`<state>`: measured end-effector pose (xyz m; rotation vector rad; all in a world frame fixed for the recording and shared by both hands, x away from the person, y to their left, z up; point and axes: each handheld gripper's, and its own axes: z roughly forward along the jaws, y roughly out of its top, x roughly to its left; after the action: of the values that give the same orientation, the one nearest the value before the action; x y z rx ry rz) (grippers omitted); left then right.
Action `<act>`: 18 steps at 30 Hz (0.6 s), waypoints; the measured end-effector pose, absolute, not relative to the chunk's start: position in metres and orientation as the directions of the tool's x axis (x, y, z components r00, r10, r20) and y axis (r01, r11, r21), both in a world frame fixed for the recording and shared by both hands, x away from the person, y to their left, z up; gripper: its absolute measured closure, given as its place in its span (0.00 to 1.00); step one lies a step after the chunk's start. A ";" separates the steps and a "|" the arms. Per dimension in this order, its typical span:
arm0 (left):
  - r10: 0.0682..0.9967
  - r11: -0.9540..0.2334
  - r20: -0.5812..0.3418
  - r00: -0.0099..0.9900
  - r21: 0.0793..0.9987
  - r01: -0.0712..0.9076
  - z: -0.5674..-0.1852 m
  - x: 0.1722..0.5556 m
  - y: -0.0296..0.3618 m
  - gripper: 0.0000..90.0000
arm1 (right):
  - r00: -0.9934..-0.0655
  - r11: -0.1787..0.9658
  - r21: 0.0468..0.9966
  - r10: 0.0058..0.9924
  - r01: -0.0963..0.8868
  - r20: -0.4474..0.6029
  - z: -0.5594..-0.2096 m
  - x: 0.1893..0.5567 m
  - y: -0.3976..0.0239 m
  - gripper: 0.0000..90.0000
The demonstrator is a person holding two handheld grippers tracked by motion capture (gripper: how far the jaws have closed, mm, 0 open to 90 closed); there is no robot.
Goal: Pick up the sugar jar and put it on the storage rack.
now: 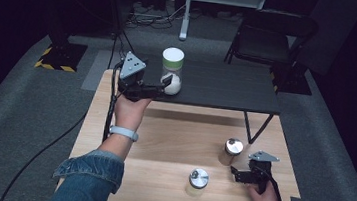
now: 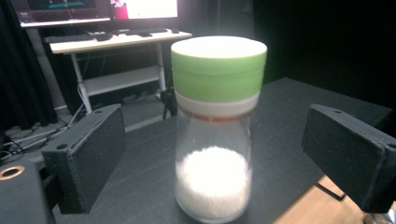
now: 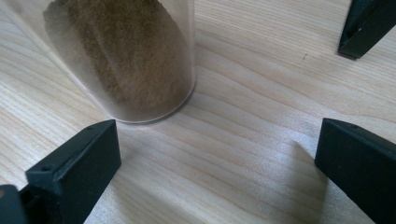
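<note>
Left tongs (image 1: 166, 85) level, astride jar (image 1: 172, 71)

Three jars on two tables

The tall jar (image 1: 171, 71) stands on the dark table (image 1: 228, 88) at 12 o'clock; two small jars (image 1: 233, 151) (image 1: 198, 181) sit on the wooden table (image 1: 162, 139) at 5 o'clock.

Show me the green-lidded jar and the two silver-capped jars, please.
Green-lidded jar (image 2: 218, 70): left gripper view, on its green lid.
Far silver-capped jar (image 1: 233, 146): high view, on its cap.
Near silver-capped jar (image 1: 199, 178): high view, on its cap.

Left gripper (image 1: 164, 85) jaws open around green-lidded jar (image 1: 172, 71) on the black table (image 1: 228, 88)
</note>
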<state>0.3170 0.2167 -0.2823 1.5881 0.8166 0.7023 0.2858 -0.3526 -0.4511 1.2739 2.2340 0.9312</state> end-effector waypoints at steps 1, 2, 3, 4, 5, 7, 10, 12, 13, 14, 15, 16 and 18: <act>0.813 -0.095 0.003 0.582 0.987 0.129 -0.283 0.315 0.219 0.07 | -0.502 0.361 0.718 0.865 0.595 -0.019 -0.451 0.286 -0.353 0.00; 0.810 -0.095 0.003 0.587 0.987 0.126 -0.283 0.313 0.221 0.07 | -0.502 0.361 0.718 0.864 0.595 -0.019 -0.451 0.286 -0.353 0.00; 0.806 -0.093 0.001 0.591 0.988 0.124 -0.283 0.310 0.222 0.07 | -0.503 0.362 0.718 0.864 0.595 -0.019 -0.451 0.286 -0.353 0.00; 0.804 -0.099 0.008 0.595 0.988 0.120 -0.284 0.307 0.223 0.07 | -0.503 0.362 0.718 0.864 0.595 -0.019 -0.451 0.286 -0.353 0.00; 0.800 -0.110 0.019 0.599 0.987 0.115 -0.284 0.304 0.225 0.07 | -0.503 0.362 0.718 0.864 0.595 -0.019 -0.451 0.286 -0.353 0.00; 0.794 -0.130 0.038 0.606 0.985 0.110 -0.284 0.298 0.226 0.08 | -0.502 0.361 0.718 0.864 0.595 -0.019 -0.451 0.286 -0.353 0.00; 0.785 -0.148 0.045 0.618 0.982 0.117 -0.287 0.290 0.229 0.08 | -0.503 0.363 0.718 0.864 0.594 -0.020 -0.451 0.286 -0.353 0.00; 0.781 -0.152 0.042 0.624 0.981 0.124 -0.293 0.284 0.231 0.08 | -0.503 0.363 0.718 0.864 0.595 -0.020 -0.451 0.286 -0.353 0.00; 0.780 -0.154 0.041 0.625 0.980 0.128 -0.297 0.279 0.233 0.08 | -0.503 0.363 0.718 0.864 0.595 -0.020 -0.451 0.286 -0.353 0.00; 0.778 -0.160 0.044 0.626 0.979 0.129 -0.300 0.277 0.233 0.08 | -0.503 0.363 0.718 0.864 0.595 -0.020 -0.451 0.286 -0.353 0.00; 0.776 -0.164 0.041 0.629 0.977 0.138 -0.306 0.274 0.234 0.08 | -0.503 0.363 0.718 0.864 0.594 -0.020 -0.451 0.286 -0.353 0.00; 0.774 -0.168 0.037 0.632 0.974 0.149 -0.309 0.272 0.235 0.08 | -0.503 0.363 0.718 0.864 0.594 -0.020 -0.451 0.286 -0.353 0.00; 0.766 -0.166 0.014 0.643 0.970 0.177 -0.319 0.270 0.238 0.09 | -0.503 0.363 0.718 0.864 0.595 -0.020 -0.451 0.286 -0.353 0.00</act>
<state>0.2701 0.2380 -0.3191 1.6908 0.7774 0.6258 0.2862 -0.3527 -0.4511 1.2721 2.2347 0.9309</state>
